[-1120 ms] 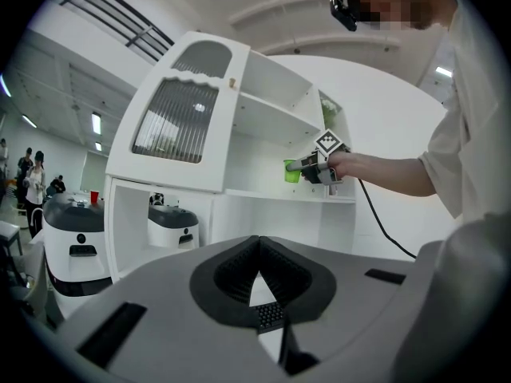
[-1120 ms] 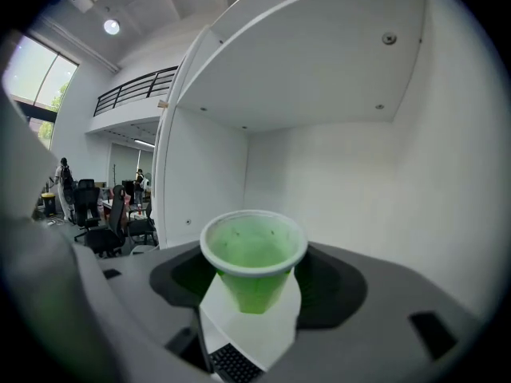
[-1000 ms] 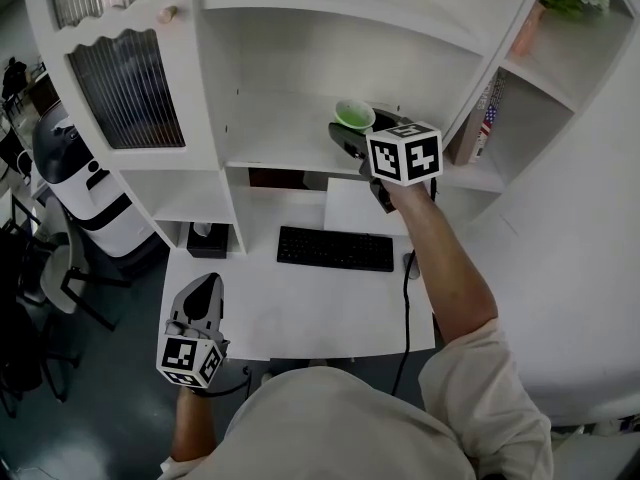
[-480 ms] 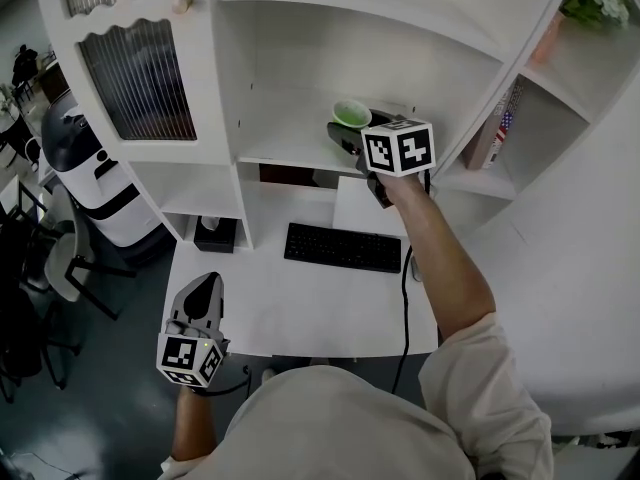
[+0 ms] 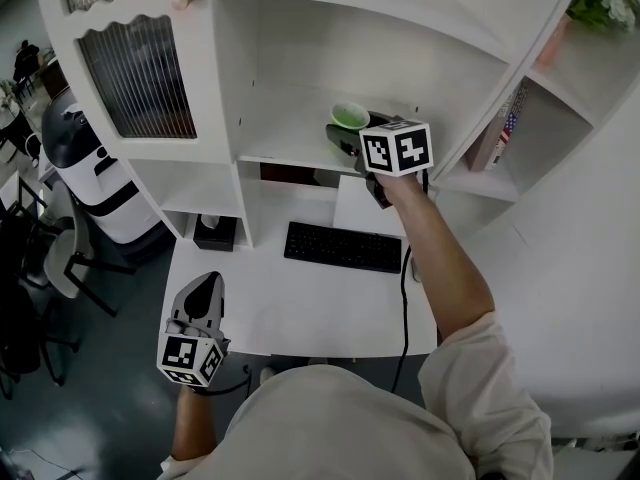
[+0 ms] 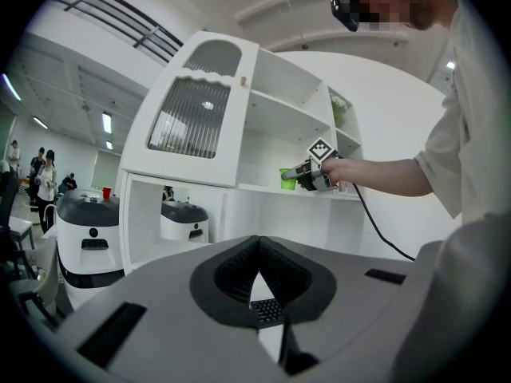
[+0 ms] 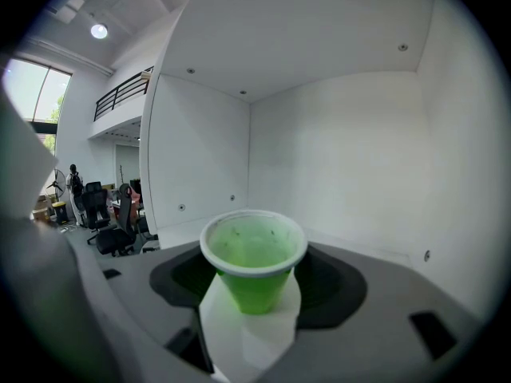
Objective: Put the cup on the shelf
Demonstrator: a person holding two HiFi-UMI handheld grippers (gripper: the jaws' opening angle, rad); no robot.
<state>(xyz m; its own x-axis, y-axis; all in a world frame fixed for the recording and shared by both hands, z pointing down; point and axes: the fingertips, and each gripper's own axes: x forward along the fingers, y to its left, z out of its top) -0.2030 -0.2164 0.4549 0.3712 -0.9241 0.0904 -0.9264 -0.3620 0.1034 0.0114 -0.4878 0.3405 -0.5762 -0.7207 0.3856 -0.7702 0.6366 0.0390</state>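
Just one green cup [image 7: 254,268]: right hand-held gripper [image 5: 348,136] is clamping it at the shelf [image 5: 290,146]; left hand-held gripper [image 5: 207,288] is hanging shut, empty.

The right arm [image 5: 440,268] stretches forward at full reach, its right gripper [image 5: 343,136] level, jaws set wide and closed on either side of a green cup [image 7: 254,266]. The left gripper [image 5: 204,286] hangs low at the person's left side, pointing forward, jaws together and empty.
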